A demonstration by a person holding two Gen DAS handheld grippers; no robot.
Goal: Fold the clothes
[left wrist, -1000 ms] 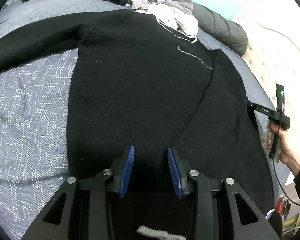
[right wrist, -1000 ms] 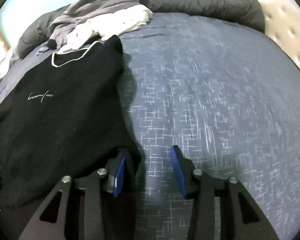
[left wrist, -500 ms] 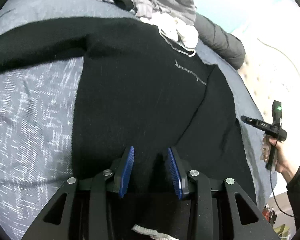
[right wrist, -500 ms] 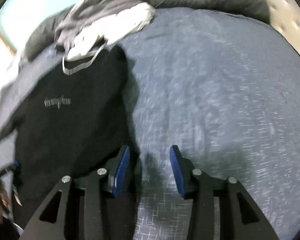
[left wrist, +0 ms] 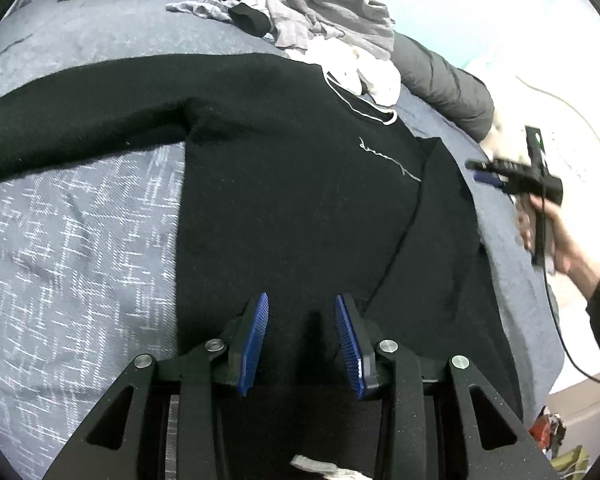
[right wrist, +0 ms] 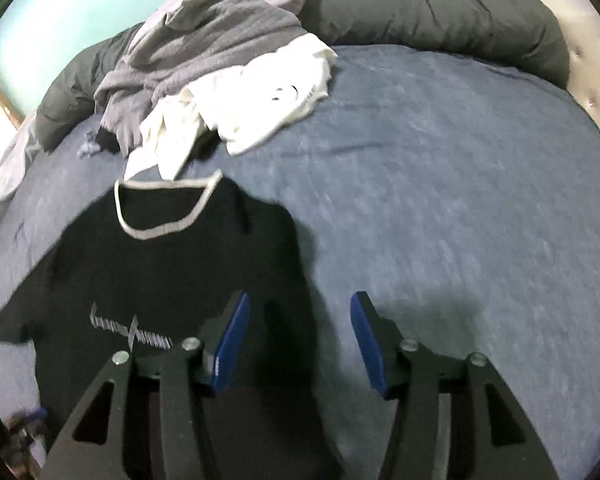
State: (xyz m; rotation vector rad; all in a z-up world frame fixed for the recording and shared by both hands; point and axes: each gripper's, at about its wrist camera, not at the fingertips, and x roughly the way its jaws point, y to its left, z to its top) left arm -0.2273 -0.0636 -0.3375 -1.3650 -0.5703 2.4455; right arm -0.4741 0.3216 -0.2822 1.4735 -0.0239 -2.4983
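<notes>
showing only in the left view, one sweater (left wrist: 292,200) sleeve lies outstretched.

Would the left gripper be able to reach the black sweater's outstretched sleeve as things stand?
Probably yes: the left gripper hovers over the black sweater, and its sleeve lies flat and uncovered on the blue bedspread.

The right gripper (right wrist: 298,338) hangs above the blue bed cover (right wrist: 440,220), its jaws opening with nothing between them. Its left finger (right wrist: 232,340) is over the black sweater (right wrist: 152,280), which lies flat toward the cover's left edge. Grey and white clothes (right wrist: 220,80) are heaped at the far edge against a dark duvet (right wrist: 440,12).
</notes>
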